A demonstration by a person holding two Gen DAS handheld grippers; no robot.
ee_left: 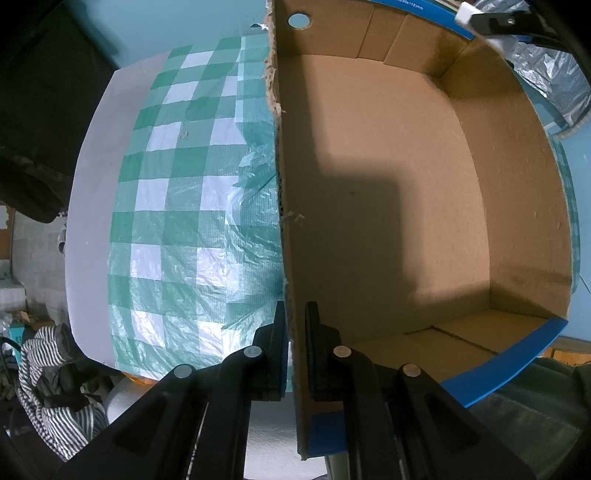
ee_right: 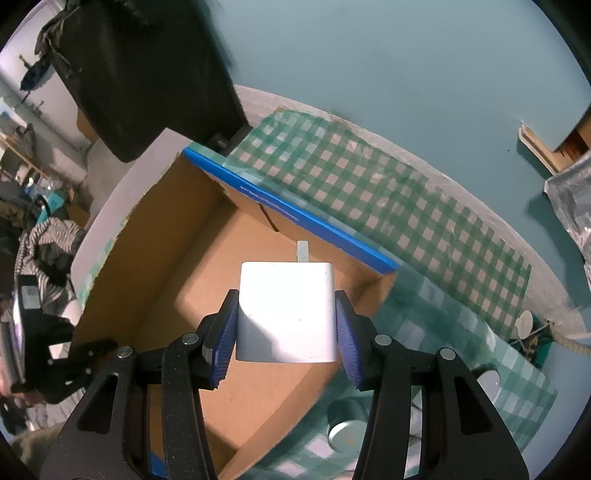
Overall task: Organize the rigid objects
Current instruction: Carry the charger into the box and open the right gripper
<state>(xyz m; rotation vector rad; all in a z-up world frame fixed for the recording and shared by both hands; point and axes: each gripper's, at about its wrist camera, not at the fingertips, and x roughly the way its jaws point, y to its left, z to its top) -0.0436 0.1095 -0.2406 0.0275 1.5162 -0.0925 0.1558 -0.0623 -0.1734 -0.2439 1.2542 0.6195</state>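
An open cardboard box [ee_left: 461, 155] with a blue rim stands on a green checked cloth, and its inside is bare. My left gripper [ee_left: 296, 310] points straight down and is shut on the box's left wall. My right gripper [ee_right: 286, 325] is shut on a white plug charger [ee_right: 288, 310], its blue pads pressed on both sides and the metal prong [ee_right: 303, 251] pointing away. The charger hangs above the box [ee_right: 177, 229], near the blue far rim [ee_right: 295, 218]. The left wrist view shows the charger [ee_left: 466, 14] at the top right corner.
The checked cloth [ee_left: 177, 206] covers a pale table [ee_left: 88, 206]. A silver can [ee_right: 347, 432] lies on the cloth beside the box, a small white round object [ee_right: 524, 321] further right. Crinkled foil bag [ee_left: 546, 70] lies past the box. Striped fabric [ee_left: 55, 406] sits below the table's edge.
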